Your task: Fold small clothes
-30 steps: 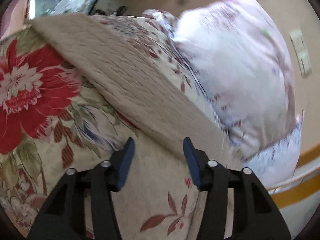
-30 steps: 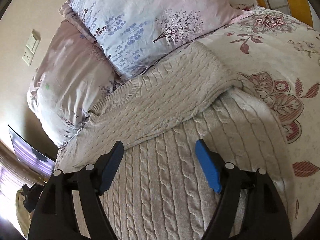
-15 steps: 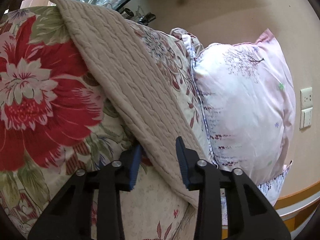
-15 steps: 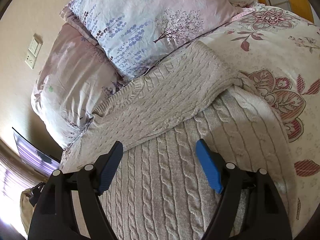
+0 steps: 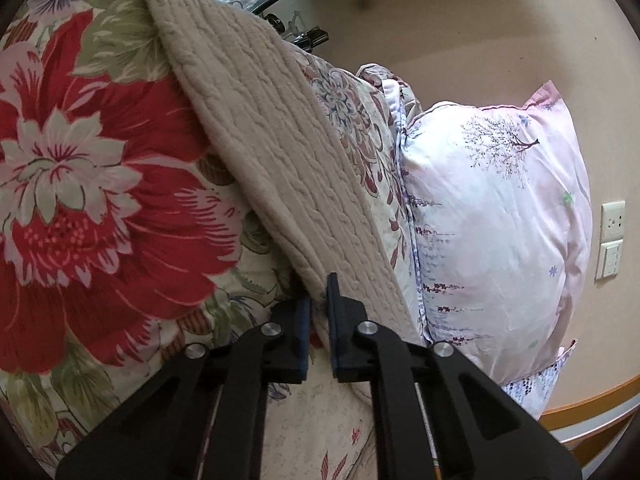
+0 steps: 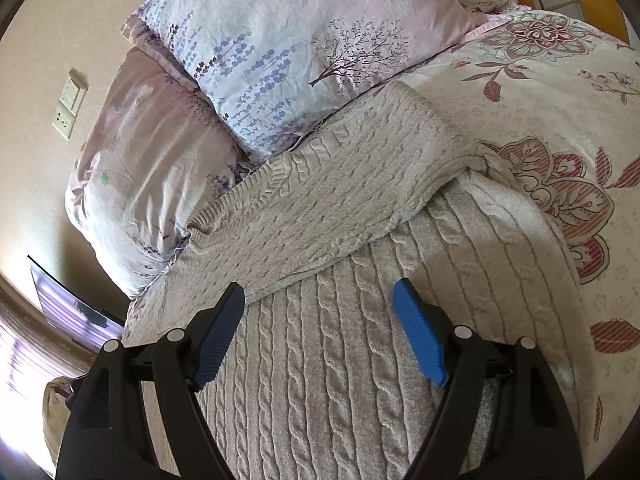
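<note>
Beige cable-knit is what we're folding, a sweater (image 6: 332, 320) spread out on the bed over the flowery bedspread (image 6: 560, 92), right up against the two pillows (image 6: 280, 32).

So here's what just changed: a second ago our left gripper (image 5: 318, 308) was wide apart with the sweater's edge sitting between its fingers, and now it's clamped down on that edge (image 5: 320, 276). In the left wrist view the knit runs up and away from the pinch as a long strip (image 5: 256, 128) across the big red flower print (image 5: 92, 184), so we've got hold of a side hem or a sleeve edge; hard to say which from this angle.

Our right gripper (image 6: 320, 312) hasn't really budged. It hovers over the sweater body with its fingers spread wide and nothing between them. One sleeve (image 6: 340, 200) already lies folded across the chest just ahead of it.

What that means for us: one fold looks done, and the left side is now gripped and ready to be carried over. We figure the next bit is lifting that edge and laying it across, with the right one maybe pinning the body so the knit doesn't drag along the bedspread.
</note>
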`<move>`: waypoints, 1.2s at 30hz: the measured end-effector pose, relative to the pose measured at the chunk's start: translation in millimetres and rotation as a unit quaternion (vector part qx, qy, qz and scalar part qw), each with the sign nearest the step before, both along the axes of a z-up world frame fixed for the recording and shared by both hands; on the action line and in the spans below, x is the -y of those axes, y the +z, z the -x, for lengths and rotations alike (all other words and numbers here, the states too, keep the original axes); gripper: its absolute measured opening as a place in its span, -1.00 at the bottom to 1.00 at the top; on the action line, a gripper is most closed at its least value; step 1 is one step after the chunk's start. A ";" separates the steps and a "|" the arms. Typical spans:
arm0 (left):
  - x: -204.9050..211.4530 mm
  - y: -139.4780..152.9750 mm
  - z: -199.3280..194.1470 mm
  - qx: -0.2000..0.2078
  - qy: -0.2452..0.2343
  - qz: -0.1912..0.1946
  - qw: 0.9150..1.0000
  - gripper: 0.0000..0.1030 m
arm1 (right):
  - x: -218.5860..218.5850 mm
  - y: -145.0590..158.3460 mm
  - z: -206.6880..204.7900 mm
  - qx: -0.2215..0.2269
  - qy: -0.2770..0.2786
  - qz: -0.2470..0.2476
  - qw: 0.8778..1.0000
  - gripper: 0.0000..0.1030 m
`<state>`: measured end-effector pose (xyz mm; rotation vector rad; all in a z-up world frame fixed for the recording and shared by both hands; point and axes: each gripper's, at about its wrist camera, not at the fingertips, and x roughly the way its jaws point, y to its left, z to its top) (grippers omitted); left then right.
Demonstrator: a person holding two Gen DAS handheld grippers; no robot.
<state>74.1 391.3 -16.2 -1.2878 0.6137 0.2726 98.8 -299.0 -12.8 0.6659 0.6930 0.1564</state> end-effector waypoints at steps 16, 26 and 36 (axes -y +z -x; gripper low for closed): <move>73.7 94.7 -33.0 0.084 -0.102 -0.143 0.981 -0.90 | -0.4 -1.0 0.0 0.001 0.001 -0.002 1.000 0.55; 260.1 102.8 -97.6 0.117 -0.319 -0.177 0.924 -0.90 | -1.1 0.8 -1.0 -0.003 0.003 -0.001 1.000 0.55; 334.1 45.7 -102.4 0.063 -0.450 -0.134 0.880 -0.31 | -37.5 49.2 -9.9 0.002 0.092 0.106 0.990 0.55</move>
